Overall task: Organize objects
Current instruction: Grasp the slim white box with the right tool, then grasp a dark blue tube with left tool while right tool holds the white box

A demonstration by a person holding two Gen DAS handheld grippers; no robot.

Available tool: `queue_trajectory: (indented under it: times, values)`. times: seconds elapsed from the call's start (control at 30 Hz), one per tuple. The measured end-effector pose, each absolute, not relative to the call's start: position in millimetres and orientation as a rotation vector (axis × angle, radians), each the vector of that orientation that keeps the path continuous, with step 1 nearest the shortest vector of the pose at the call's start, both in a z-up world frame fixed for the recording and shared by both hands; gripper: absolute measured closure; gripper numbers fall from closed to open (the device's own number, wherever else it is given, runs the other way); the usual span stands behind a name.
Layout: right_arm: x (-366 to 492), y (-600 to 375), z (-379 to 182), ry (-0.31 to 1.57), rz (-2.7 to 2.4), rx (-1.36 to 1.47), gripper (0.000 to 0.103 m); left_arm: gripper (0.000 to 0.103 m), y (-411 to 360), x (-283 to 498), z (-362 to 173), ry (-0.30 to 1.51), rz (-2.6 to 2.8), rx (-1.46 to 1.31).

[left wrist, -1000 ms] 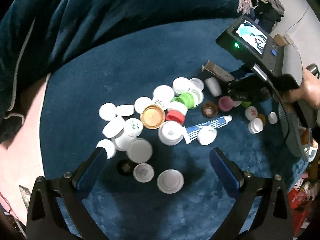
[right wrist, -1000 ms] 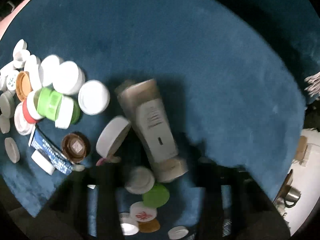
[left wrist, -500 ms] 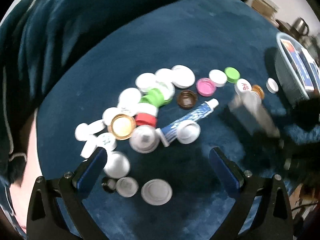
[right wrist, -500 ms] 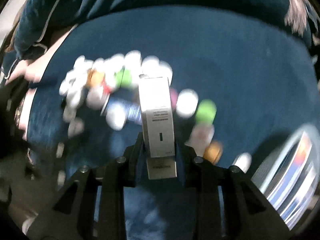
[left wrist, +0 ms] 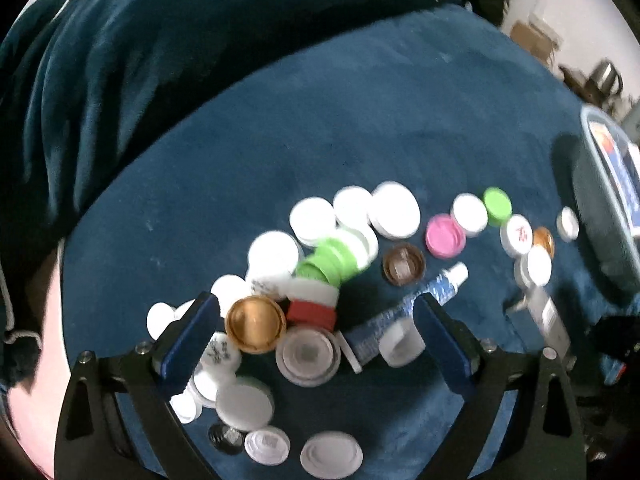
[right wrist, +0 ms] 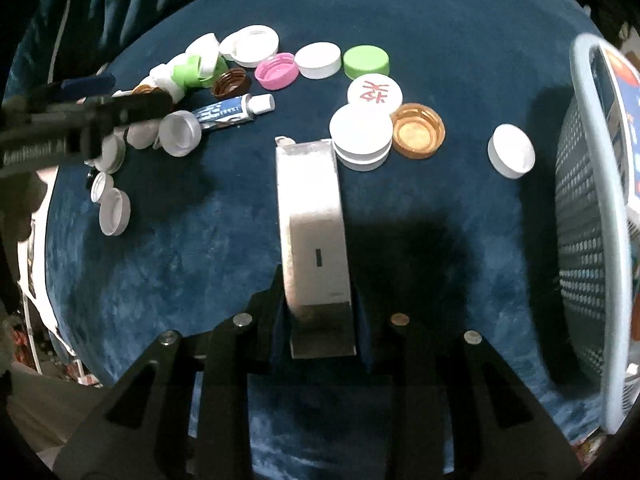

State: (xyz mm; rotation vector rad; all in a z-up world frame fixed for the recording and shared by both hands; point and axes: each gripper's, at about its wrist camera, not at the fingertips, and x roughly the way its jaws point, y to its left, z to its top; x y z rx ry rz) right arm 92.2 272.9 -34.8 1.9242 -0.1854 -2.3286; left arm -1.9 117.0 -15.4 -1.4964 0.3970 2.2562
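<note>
The right gripper (right wrist: 320, 332) pinches the lower end of a pale rectangular box (right wrist: 314, 224), holding it above the blue plush surface (right wrist: 192, 272), with a light-blue mesh basket (right wrist: 588, 240) off to its right. The left gripper (left wrist: 316, 332) hangs over a heap of bottle caps (left wrist: 308, 280) with its jaws spread wide and just starting to close. A gold cap (left wrist: 255, 323), a red cap (left wrist: 311, 314) and a blue toothpaste tube (left wrist: 404, 312) lie between them, and the pads grip nothing.

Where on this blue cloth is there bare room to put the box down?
Bare cloth lies in front of the cap pile, left of the held box. A narrower strip runs between the lone white cap and the basket. Around the toothpaste tube it is crowded.
</note>
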Motion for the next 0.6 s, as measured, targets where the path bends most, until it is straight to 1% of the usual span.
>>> queue_trajectory:
  times: [0.07, 0.13, 0.2, 0.3, 0.33, 0.43, 0.5, 0.6]
  values:
    - [92.4, 275.3, -36.4, -0.194, -2.330, 1.916, 0.071, 0.005, 116.2, -4.7, -19.0, 0.433, 2.270, -1.504]
    - [92.5, 276.2, -37.9, -0.186, -2.331, 1.909, 0.071, 0.005, 122.1, -3.0, -28.3, 0.561, 2.254, -1.514]
    - [92.1, 277.3, -39.3, -0.183, -2.329, 1.906, 0.071, 0.013, 131.1, 3.2, -35.4, 0.643, 2.197, -1.512]
    - [91.5, 280.8, -40.8, -0.196, -2.325, 1.899, 0.071, 0.014, 145.6, 17.7, -32.9, 0.734, 2.147, -1.422]
    - [91.5, 282.6, -41.6, -0.204, -2.324, 1.896, 0.071, 0.014, 148.6, 19.2, -31.3, 0.745, 2.146, -1.405]
    - [92.4, 286.4, -43.0, -0.220, -2.327, 1.883, 0.072, 0.016, 154.0, 18.4, -31.3, 0.698, 2.130, -1.402]
    - [93.2, 287.4, -43.4, -0.217, -2.332, 1.877, 0.072, 0.020, 159.6, 17.2, -31.3, 0.678, 2.091, -1.379]
    - [93.8, 289.9, -44.4, -0.219, -2.335, 1.872, 0.072, 0.022, 173.3, 24.8, -35.7, 0.653, 1.998, -1.372]
